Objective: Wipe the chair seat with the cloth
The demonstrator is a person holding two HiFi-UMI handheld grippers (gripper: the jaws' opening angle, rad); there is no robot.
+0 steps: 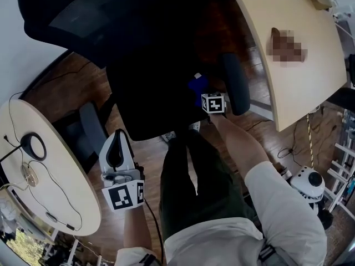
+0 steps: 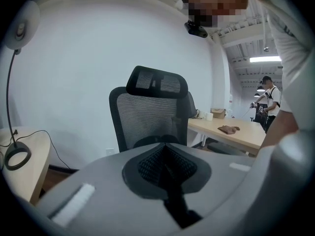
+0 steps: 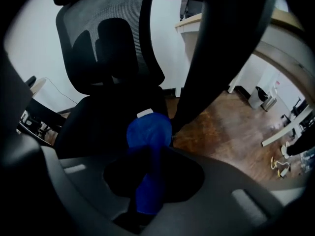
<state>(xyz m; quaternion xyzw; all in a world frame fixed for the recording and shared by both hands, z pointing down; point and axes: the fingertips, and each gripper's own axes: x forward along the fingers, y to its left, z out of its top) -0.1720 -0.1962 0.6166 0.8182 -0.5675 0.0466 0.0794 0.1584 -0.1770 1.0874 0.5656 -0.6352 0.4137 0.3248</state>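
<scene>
Blue cloth (image 3: 149, 132), blk chair seat (image 1: 150, 98) (grey mesh back (image 2: 147, 122)).

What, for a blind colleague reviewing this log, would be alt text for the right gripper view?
The right gripper is shut on a blue cloth, its bunched end over the black chair seat near the seat's edge. The mesh backrest rises behind, a dark armrest crosses the right, and wooden floor shows beyond.

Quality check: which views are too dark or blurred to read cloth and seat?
Head view: seat crushed near-black, cloth a small blue patch. Right gripper view: dim, strong fisheye, but the blue cloth in the right tool reads clearly. Left gripper view: evenly lit; left tool soft, chair back sharp.
</scene>
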